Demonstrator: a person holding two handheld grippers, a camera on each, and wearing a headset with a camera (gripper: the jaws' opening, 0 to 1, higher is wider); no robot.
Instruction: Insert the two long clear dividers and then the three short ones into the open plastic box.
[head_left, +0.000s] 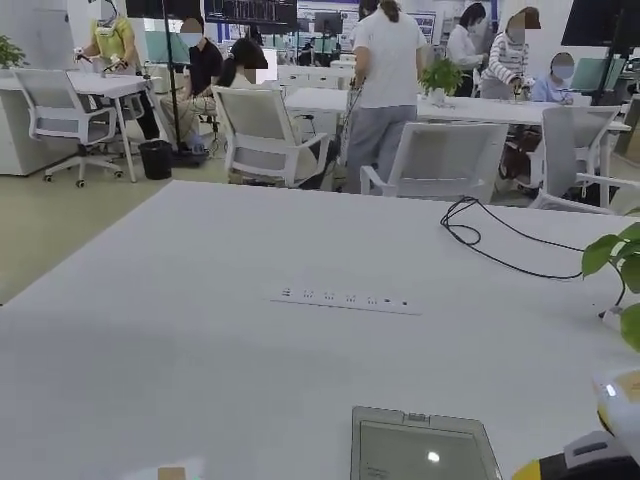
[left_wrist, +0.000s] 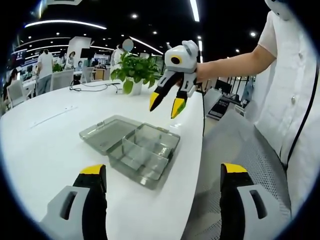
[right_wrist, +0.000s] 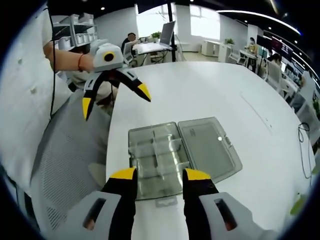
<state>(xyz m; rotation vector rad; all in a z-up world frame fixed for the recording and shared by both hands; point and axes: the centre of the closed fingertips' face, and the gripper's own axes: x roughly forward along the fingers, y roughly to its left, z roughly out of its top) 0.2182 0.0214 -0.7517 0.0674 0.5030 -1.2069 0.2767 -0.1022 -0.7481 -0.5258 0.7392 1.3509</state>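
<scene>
My left gripper (left_wrist: 162, 169) is at the far left, off the table (right_wrist: 200, 90) and over the mesh chair (right_wrist: 65, 165). Its jaws are spread wide with nothing between them. From there the box (left_wrist: 145, 155) lies ahead and a little to the left, close to the table's near edge.

In the middle, the box is open and flat on the table. Its tray is on the side nearest me, and the lid (right_wrist: 207, 147) is folded out beyond it toward the middle of the table. The tray's long axis runs along the table edge, roughly on the line from one gripper to the other, so it points sideways across me rather than away. Clear walls seem to cross the inside of the tray, one the long way and some the short way. I cannot tell how many there are or whether they are seated.

On the right, my right gripper (right_wrist: 160, 175) is parted and also holds nothing. In its own view its tips sit just short of the tray's end and look straight down the long axis. I judge it the nearer of the two. A long divider would therefore go in lengthwise from this side, held parallel to the table edge.
</scene>
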